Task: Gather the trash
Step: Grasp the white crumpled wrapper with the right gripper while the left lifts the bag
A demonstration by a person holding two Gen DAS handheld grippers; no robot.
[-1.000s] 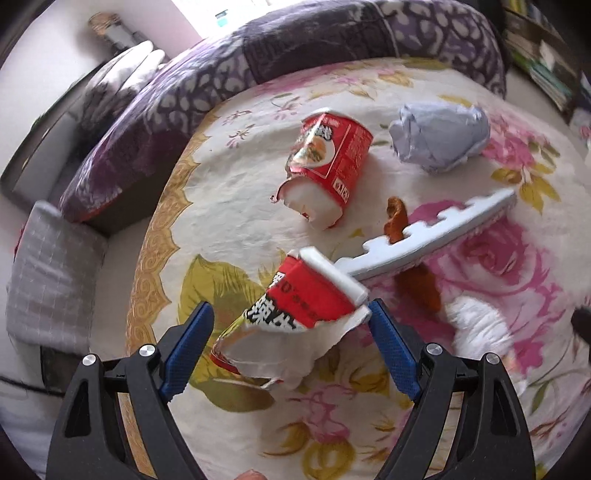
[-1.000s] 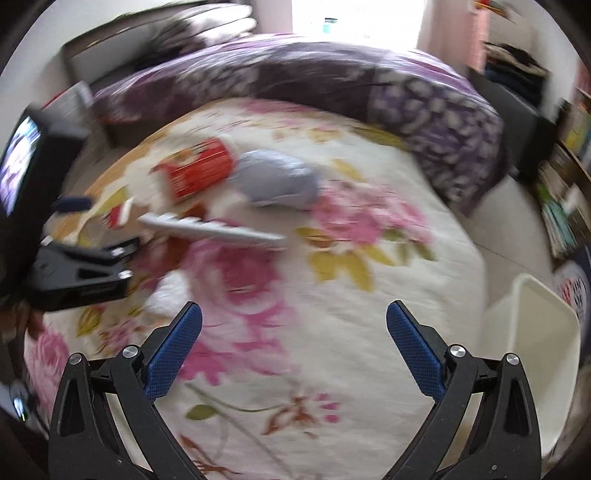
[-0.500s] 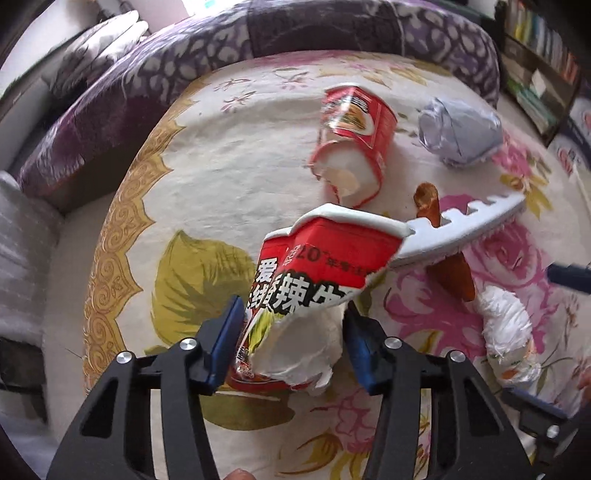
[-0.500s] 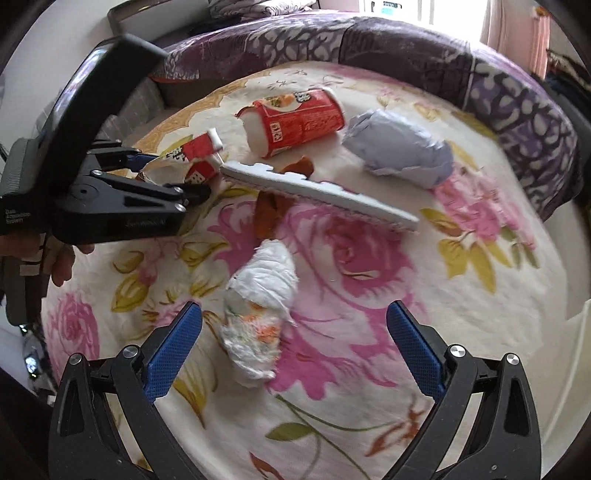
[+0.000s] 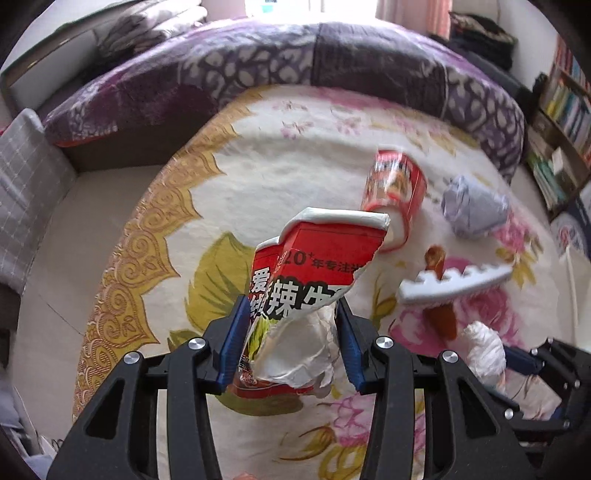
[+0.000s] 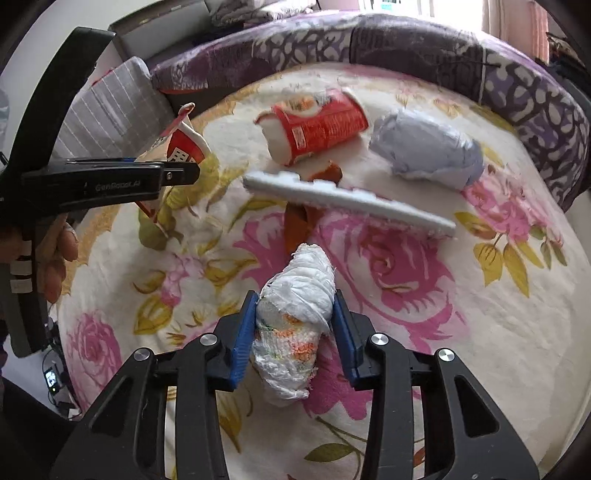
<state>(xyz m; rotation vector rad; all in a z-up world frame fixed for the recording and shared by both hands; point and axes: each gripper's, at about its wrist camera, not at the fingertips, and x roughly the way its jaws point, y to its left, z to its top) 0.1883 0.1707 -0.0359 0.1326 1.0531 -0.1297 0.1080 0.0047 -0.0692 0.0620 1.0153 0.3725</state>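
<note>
On the bedspread (image 6: pixel 480 314), right tongs (image 6: pixel 295 325) closing on wad (image 6: pixel 295 295)

This is a lived-in room of a home, a bedroom or sitting room. A soft surface under a cream spread (image 6: pixel 498 332) printed with pink roses and gold borders fills both views, backed by a long purple patterned bolster (image 5: pixel 332 66) and a grey checked cushion (image 5: pixel 22 184). Crowded bookshelves (image 5: pixel 565 122) stand at the right, and daylight comes through a window (image 6: pixel 388 5) behind.
</note>
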